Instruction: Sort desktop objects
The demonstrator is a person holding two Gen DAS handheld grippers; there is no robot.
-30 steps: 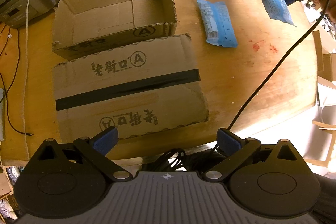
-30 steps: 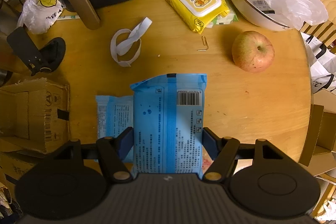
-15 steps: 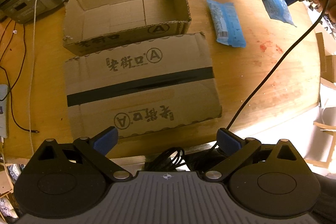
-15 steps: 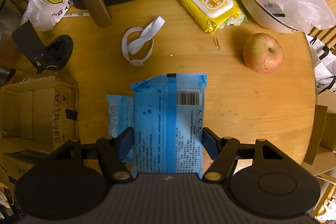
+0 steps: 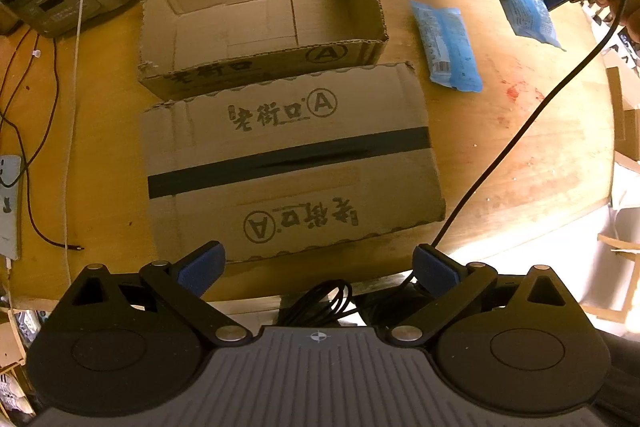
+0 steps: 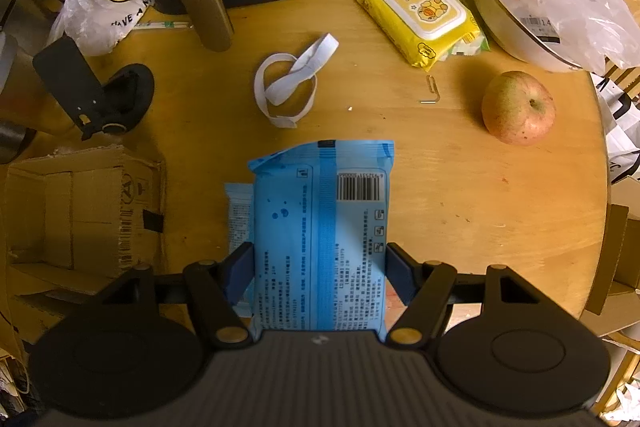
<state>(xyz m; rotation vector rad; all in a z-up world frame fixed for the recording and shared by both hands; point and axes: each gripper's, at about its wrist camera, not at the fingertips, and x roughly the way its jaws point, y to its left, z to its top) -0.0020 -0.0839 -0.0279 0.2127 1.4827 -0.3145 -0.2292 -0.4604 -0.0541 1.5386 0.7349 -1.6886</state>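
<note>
Only the right wrist view took in the far side of the round wooden table (image 6: pixel 460 187): a red-green apple (image 6: pixel 518 108), a yellow soft pack of wet wipes with a cartoon on its lid (image 6: pixel 418 11), a looped white elastic band (image 6: pixel 294 83), a bent metal paper clip (image 6: pixel 432 91) and a crumpled clear plastic bag printed "HAVE A" (image 6: pixel 100 15). Only the left wrist view showed the flat brown corrugated cardboard sheet (image 5: pixel 292 163), crossed by black tape and stamped with Chinese characters and a circled "A", lying just in front of the open-topped brown cardboard box (image 5: pixel 260 27) bearing the same mark.

The right gripper (image 6: pixel 320 267) was clamped on a glossy light-blue plastic packet with a barcode (image 6: pixel 324 227), held above the table; a second light-blue packet (image 5: pixel 446 51) lay flat just right of the box. From the left view that gripper's black arm read "DAS". The left gripper (image 5: pixel 318 267) stood wide open and held nothing, near the table's front edge.
</note>
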